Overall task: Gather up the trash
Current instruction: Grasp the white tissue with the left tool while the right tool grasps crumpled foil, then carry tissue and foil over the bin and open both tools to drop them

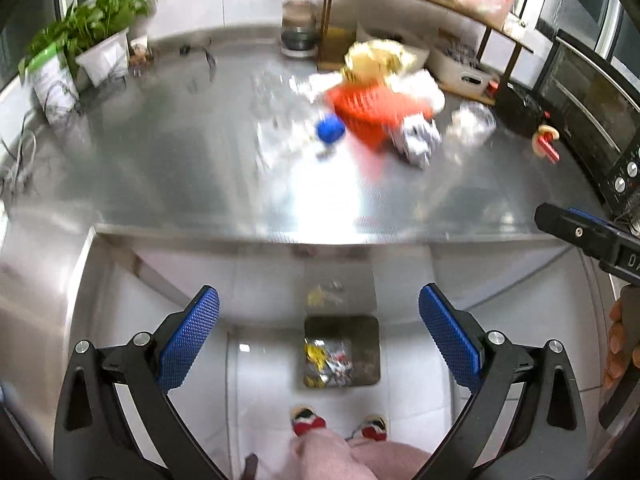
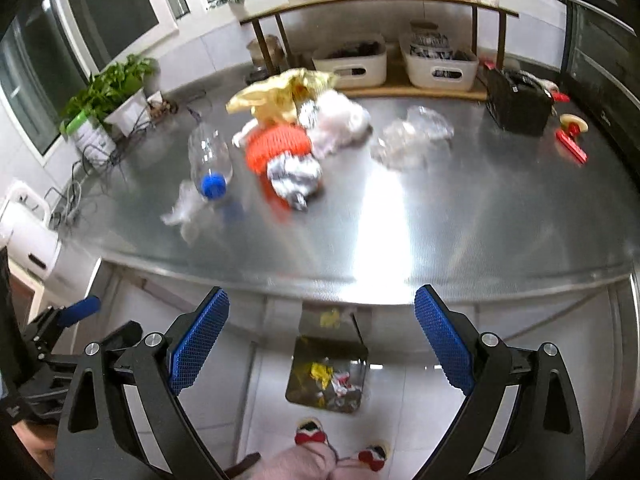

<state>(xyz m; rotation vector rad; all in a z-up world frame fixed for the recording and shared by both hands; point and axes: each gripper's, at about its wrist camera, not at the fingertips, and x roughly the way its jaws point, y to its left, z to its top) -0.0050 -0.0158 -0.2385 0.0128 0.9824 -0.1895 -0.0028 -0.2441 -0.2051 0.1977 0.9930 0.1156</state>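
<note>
Left wrist view: the left gripper (image 1: 319, 338) hangs spread wide and empty above the floor bin (image 1: 341, 352), which stands below the worktop's (image 1: 160, 184) front edge to catch trash. The orange net (image 1: 374, 110) lies mid-worktop.

Right wrist view: the right gripper (image 2: 322, 338) is equally wide and empty. Only here is the clear bottle (image 2: 210, 158) sharp, toward the left edge.

Readable text scarce. White letters "DA", cut off by frame edge, on black body of right gripper (image 1: 592, 240) at far right of left wrist view. Print on white plant pot (image 2: 90, 136) and sachets in right bin (image 2: 440, 62) too blurred to read.
</note>
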